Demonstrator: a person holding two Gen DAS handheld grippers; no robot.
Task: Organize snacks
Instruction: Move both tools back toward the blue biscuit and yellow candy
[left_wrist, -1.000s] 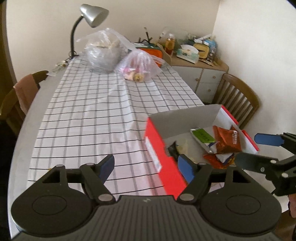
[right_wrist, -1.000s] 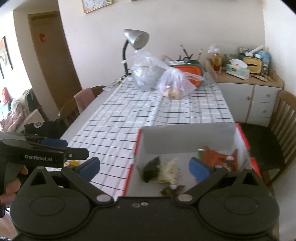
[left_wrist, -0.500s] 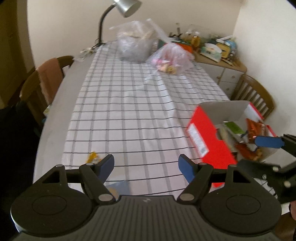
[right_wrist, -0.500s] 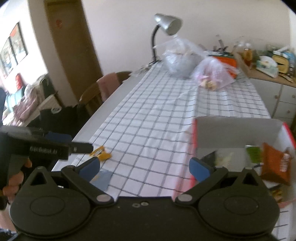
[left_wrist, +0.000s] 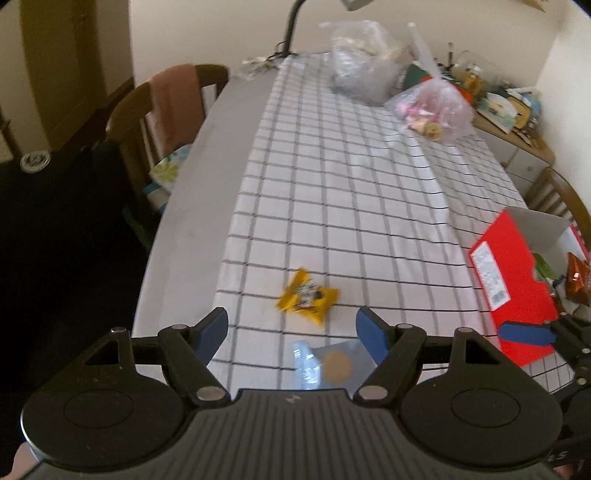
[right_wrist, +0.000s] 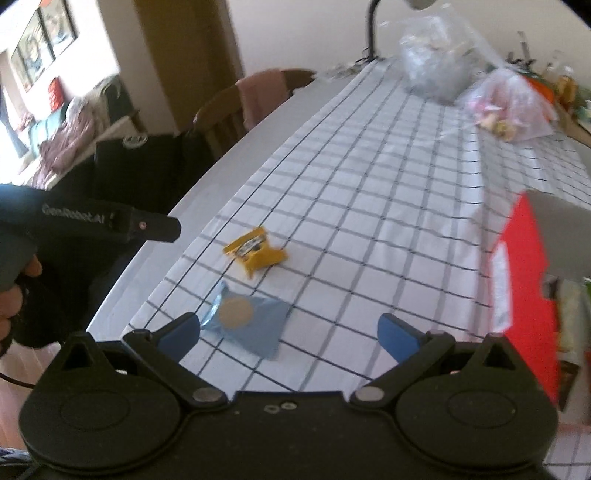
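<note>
A small yellow snack packet (left_wrist: 307, 297) (right_wrist: 255, 252) lies on the checked tablecloth near the front edge. Just nearer sits a clear blue packet holding a round biscuit (left_wrist: 330, 363) (right_wrist: 246, 324). My left gripper (left_wrist: 293, 332) hangs open above both, nothing between its blue pads. My right gripper (right_wrist: 288, 334) is open too, with the blue packet just ahead of its left pad. A red box (left_wrist: 511, 284) (right_wrist: 526, 295) with several snacks inside stands at the right. The right gripper's blue fingertip (left_wrist: 526, 333) shows beside the box in the left wrist view.
Two clear plastic bags (left_wrist: 369, 61) (left_wrist: 434, 109) and a desk lamp's stem (left_wrist: 291, 26) stand at the table's far end. A wooden chair with a pink cloth (left_wrist: 173, 107) is at the left. A cluttered sideboard (left_wrist: 509, 110) is far right.
Both grippers have swung left and down, away from over the red box toward the table's front-left corner. The yellow and blue packets have come into view beneath them. Both stay open.
</note>
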